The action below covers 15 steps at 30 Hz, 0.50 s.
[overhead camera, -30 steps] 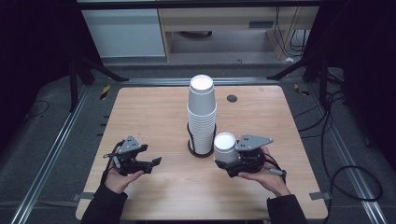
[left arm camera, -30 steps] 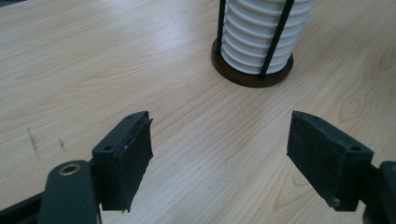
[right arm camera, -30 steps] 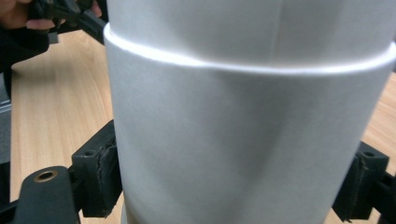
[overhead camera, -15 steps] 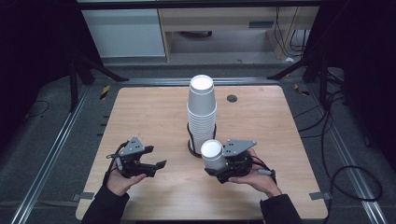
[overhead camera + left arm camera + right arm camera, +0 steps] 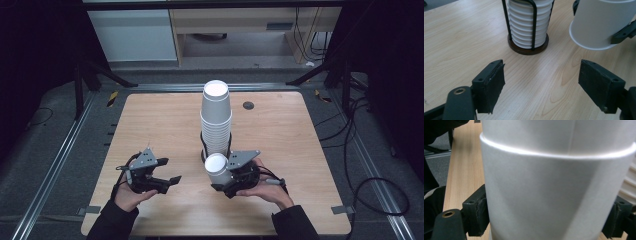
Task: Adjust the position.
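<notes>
Single white paper cup (image 5: pixel 217 169) held in the right claw (image 5: pixel 223 179), clear of the desk, just in front of the cup stack and towards the near edge, roughly mid-width. Since a second ago the cup and right claw have shifted leftward and nearer the near edge; earlier the cup sat to the right of the stack's base, now it is in front of it. Left claw (image 5: pixel 169 182) has hardly shifted; its jaws have just been opening, nothing between them.

Cup orientation: upside down and tilted. In the left gripper view the rolled rim (image 5: pixel 587 45) faces down towards the desk and the left claw; in the high view the closed base faces up. Long axis near upright, leaning.

Right claw clenched on the cup (image 5: pixel 554 195), pads pressing both sides of its wall. Left claw (image 5: pixel 541 86) released, jaws apart over bare wood.

Surroundings: tall stack of white cups (image 5: pixel 216 122) in a black wire holder (image 5: pixel 528 47) with a dark round base, centre of the desk (image 5: pixel 150 125). Held cup is near the stack but apart from it. Small dark round spot (image 5: pixel 248 105) towards the far edge, right of the stack. Nothing lies between the two claws.
</notes>
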### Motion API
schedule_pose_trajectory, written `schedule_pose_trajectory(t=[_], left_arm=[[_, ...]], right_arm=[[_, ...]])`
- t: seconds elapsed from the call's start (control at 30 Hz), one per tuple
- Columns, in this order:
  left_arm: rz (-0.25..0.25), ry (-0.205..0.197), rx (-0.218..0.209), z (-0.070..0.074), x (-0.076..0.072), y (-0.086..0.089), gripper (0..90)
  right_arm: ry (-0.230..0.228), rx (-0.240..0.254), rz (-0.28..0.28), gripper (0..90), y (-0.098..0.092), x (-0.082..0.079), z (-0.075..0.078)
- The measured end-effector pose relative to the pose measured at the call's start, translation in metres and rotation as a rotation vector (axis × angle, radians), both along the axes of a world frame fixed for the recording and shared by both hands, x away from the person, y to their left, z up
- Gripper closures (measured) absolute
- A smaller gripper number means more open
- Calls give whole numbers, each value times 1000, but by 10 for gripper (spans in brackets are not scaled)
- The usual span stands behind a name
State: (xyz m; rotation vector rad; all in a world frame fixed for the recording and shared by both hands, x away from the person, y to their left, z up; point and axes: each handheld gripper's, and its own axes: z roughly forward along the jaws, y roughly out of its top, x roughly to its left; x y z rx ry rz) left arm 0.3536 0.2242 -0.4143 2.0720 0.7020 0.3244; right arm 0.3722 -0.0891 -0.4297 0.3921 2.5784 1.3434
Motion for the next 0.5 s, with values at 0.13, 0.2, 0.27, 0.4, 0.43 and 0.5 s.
schedule_pose_trajectory(t=[0.13,0.2,0.27,0.4,0.43,0.5], left_arm=[[-20,0,9,2,-2,-2,201],[-32,2,5,2,-2,-3,201],[-50,5,-2,3,-3,-4,200],[-89,4,-2,3,-5,-8,195],[-97,3,1,3,-5,-8,192],[-109,6,-3,4,-6,-10,191]], right_arm=[[4,-20,30,153,7,3,-1],[6,-28,41,153,10,4,-1],[12,-39,58,153,15,6,-1],[12,-47,74,153,21,8,1],[15,-48,80,153,23,8,1],[14,-54,89,152,25,8,1]])
